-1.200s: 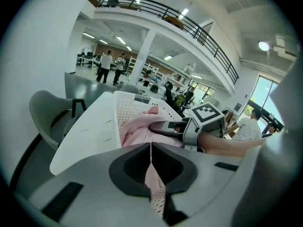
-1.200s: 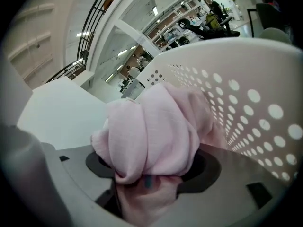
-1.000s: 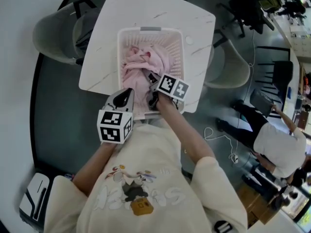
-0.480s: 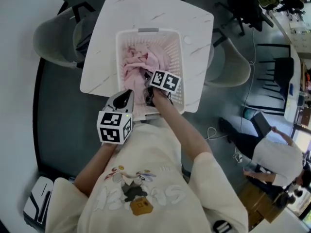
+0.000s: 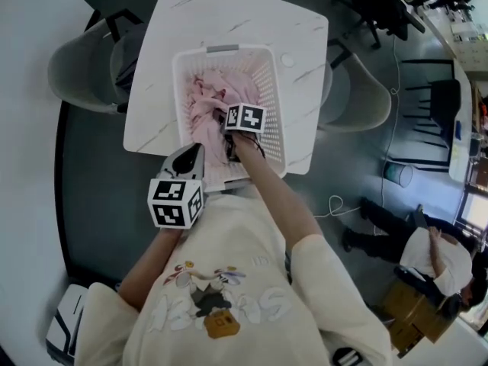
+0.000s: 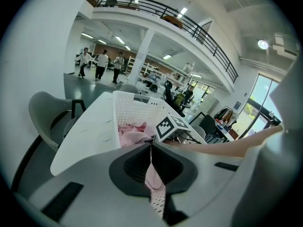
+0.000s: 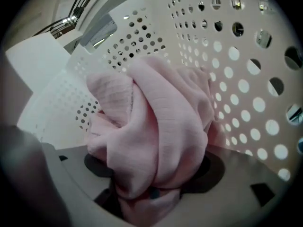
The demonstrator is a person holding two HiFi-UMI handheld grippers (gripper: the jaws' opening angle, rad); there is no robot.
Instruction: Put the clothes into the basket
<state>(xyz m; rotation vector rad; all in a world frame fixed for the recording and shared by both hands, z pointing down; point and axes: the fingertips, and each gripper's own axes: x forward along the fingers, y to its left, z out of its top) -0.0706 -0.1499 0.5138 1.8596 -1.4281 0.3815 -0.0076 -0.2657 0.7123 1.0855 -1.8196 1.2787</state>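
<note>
The pink clothes lie heaped inside the basket on the table. The right gripper reaches down into the basket, jaws wide but clamped on a thick wad of cloth; letting go seems all that is left. The left gripper hovers at the near rim, jaws together, empty.

- The basket stands on the table, towards the edge nearest the person
- The clothes lie inside the basket, heaped mostly in its left half
- The right gripper is down inside the basket at its near end; its jaws have just been easing apart, with clothes bunched between them
- The left gripper hangs outside the basket, at its near left corner
- A chair stands left of the basket, beside the table, and a second chair stands right of the basket
</note>
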